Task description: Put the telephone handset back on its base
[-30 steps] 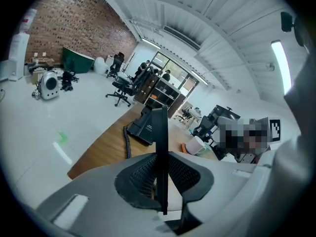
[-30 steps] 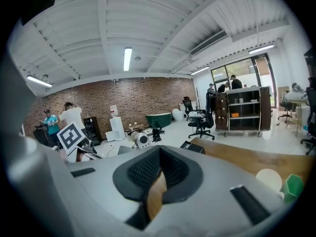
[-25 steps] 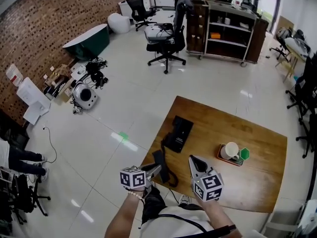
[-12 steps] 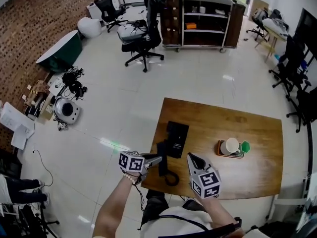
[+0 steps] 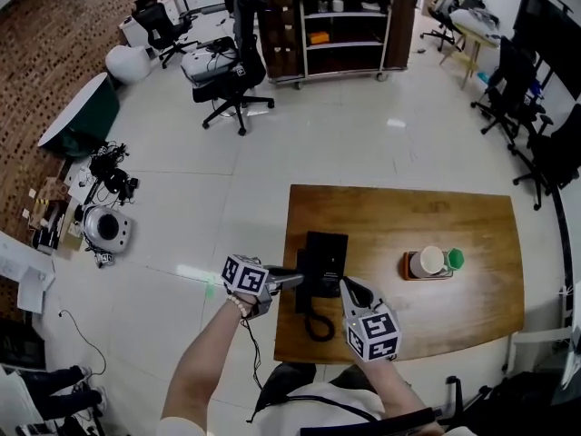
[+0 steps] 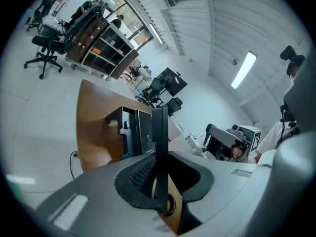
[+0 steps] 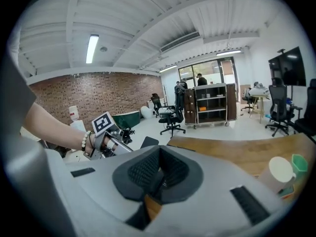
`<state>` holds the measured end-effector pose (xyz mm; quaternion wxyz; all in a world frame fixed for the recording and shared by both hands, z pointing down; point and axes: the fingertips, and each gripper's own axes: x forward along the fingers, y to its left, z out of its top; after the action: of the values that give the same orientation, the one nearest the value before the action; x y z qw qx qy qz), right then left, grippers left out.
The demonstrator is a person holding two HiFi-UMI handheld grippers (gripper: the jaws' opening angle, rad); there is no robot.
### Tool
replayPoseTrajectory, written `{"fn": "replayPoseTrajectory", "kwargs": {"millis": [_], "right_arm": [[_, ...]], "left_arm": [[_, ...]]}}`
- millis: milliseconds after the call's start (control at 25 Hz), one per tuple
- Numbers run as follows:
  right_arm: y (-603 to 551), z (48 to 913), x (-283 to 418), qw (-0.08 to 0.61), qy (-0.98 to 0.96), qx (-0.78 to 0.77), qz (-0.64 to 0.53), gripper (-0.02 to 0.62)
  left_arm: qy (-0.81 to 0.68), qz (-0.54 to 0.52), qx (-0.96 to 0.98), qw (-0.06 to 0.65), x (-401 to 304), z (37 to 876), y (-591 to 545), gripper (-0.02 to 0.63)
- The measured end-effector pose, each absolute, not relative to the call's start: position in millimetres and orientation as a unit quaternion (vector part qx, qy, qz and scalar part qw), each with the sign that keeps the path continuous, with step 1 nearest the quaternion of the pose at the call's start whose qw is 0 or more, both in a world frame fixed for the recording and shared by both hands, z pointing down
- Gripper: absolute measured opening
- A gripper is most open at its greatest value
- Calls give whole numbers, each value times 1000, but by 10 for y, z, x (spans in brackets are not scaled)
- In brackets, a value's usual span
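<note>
A black telephone base lies on the left part of the brown table. My left gripper is shut on the black handset, which hangs just at the base's left side with its coiled cord trailing toward the table's near edge. In the left gripper view the handset stands as a thin upright bar between the pads, with the base just beyond it. My right gripper is shut and empty, hovering over the table to the right of the handset. The right gripper view shows nothing between the pads.
A white cup and a green item sit on a small tray in the middle of the table. Office chairs, a shelf unit and floor clutter stand farther off.
My left gripper has carried the handset to the right and away from the table's near edge, up to the base's left side. My right gripper shifted slightly.
</note>
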<state>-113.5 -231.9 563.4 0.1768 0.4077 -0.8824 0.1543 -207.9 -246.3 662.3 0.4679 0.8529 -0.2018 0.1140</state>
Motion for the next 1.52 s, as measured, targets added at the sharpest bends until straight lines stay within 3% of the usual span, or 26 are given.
{"fn": "replayPoseTrajectory", "kwargs": {"millis": [800, 1520], "right_arm": [[-2419, 5780, -860, 159, -823, 506, 204, 3], [-2338, 5873, -779, 163, -814, 512, 220, 3]], "left_arm": [[-85, 61, 846, 522, -1854, 6946, -3011, 66], [-62, 86, 850, 516, -1846, 6983, -2967, 66]]}}
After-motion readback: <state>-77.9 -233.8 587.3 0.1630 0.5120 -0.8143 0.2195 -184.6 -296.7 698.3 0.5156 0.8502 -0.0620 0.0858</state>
